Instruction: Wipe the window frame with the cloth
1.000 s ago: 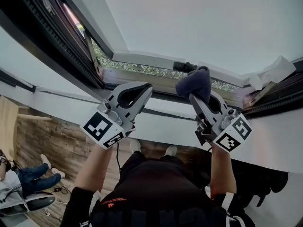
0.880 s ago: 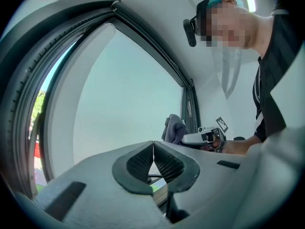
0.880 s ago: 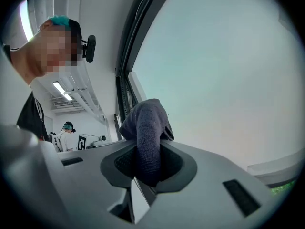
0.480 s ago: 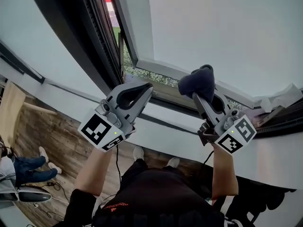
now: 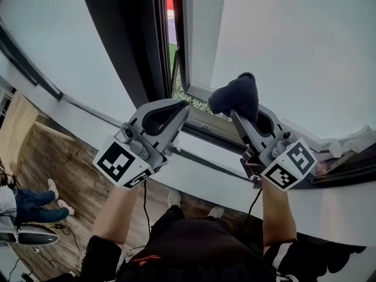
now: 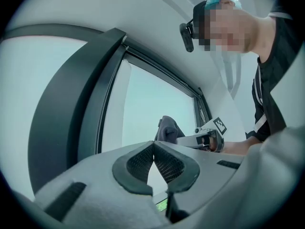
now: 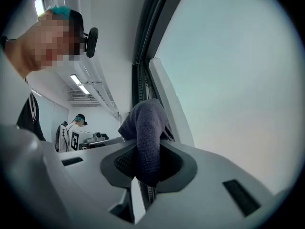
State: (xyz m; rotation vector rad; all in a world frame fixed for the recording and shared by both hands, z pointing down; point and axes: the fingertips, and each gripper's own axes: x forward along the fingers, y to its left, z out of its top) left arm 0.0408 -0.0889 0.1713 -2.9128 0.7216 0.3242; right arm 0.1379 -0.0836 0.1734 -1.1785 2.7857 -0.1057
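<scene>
The cloth (image 5: 235, 96), a dark blue-grey bundle, is pinched in the right gripper (image 5: 242, 111). In the right gripper view the fingers (image 7: 120, 163) are clamped on its lower end, and the rest of the cloth (image 7: 148, 123) bulges up and out past the fingertips toward 12 o'clock. In the head view the bundle stands at about 11 o'clock from that gripper's marker cube (image 5: 289, 164). It lies over the bottom corner of the white sash (image 5: 200, 34), beside the dark window frame (image 5: 132, 51). Whether it presses on the frame cannot be told from any view.

The left gripper (image 5: 183, 109) is held at 9 o'clock of the right one, near it but apart. Its fingers (image 6: 138, 163) are closed tip to tip with nothing between them (only pale glass shows behind the small gap below the tips). In the left gripper view the cloth (image 6: 167, 129) shows beyond, at 1 o'clock from the closed tips.

Both cubes carry black-and-white square markers and no words that can be read. A small red print on the person's dark shirt (image 5: 141, 252) is too small to make out.

A crumpled white sheet (image 5: 352, 141) lies on the sill at 3 o'clock. A seated person (image 5: 29, 207) is on the wooden floor (image 5: 64, 169) at 8 o'clock.
</scene>
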